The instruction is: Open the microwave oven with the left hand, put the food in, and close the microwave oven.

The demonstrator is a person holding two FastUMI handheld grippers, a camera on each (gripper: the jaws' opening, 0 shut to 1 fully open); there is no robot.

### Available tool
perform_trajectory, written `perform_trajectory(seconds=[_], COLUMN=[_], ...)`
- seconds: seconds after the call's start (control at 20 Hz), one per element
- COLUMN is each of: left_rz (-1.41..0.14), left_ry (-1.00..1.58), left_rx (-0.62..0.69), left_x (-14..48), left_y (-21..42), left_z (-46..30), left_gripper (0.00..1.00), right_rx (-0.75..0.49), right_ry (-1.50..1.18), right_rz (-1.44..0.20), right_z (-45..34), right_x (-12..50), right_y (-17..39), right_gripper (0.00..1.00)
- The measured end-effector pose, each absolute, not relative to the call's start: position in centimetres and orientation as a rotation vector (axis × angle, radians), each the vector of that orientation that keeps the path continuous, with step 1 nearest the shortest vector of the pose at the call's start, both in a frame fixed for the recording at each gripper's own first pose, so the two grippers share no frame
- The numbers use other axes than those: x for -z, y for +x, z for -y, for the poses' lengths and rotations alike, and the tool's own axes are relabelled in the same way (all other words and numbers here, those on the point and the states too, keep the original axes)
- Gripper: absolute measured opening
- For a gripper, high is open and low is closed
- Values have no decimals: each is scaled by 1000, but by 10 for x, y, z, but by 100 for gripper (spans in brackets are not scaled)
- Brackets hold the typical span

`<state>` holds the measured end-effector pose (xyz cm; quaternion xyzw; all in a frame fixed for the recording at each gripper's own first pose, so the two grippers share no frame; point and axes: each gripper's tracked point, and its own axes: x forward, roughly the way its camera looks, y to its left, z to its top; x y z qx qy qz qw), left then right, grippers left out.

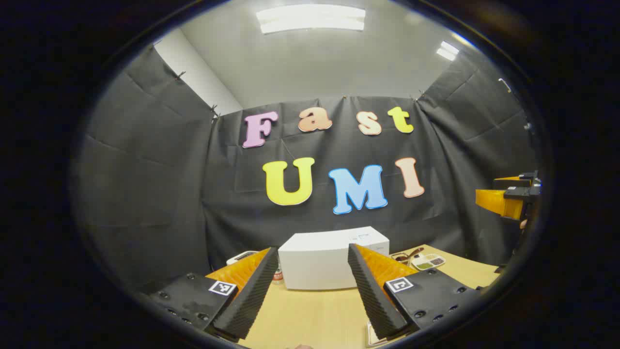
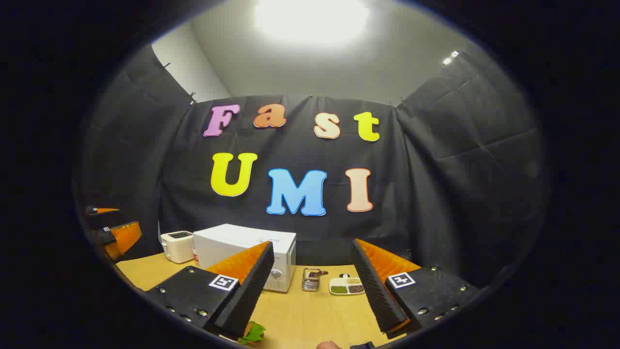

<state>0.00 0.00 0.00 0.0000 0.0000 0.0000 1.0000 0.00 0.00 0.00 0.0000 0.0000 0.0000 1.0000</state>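
Observation:
The white microwave oven (image 1: pixel 319 259) stands on the wooden table (image 1: pixel 310 315) against the back cloth, its door closed as far as I can tell. My left gripper (image 1: pixel 312 288) is open in front of it, some way short, with nothing between its fingers. In the right gripper view the microwave oven (image 2: pixel 244 247) lies ahead to the left. My right gripper (image 2: pixel 312 291) is open and holds nothing. A piece of green leafy food (image 2: pixel 253 333) peeks out beneath its left finger. The right gripper (image 1: pixel 508 198) also shows at the far right of the left gripper view, and the left gripper (image 2: pixel 116 235) at the far left of the right gripper view.
A white toaster (image 2: pixel 177 246) stands left of the microwave. To its right are a small metal rack (image 2: pixel 311 279) and a white divided dish of grains (image 2: pixel 347 286), the same dish (image 1: pixel 427 262) showing in the left gripper view. Black cloth walls close in the table.

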Motion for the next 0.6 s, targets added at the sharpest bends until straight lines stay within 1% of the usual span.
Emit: perform_trajectory(seconds=[0.5,0.6], left_rz=[24,25], left_ry=[28,29], left_rx=[-26,-38], left_x=[-12,-11], left_y=[-6,-6], left_z=[19,25], left_gripper=[97,95], right_rx=[-18,-27], right_ry=[21,34], right_rz=[14,9], right_z=[25,30], right_x=[1,6], right_y=[2,3], right_gripper=[96,96])
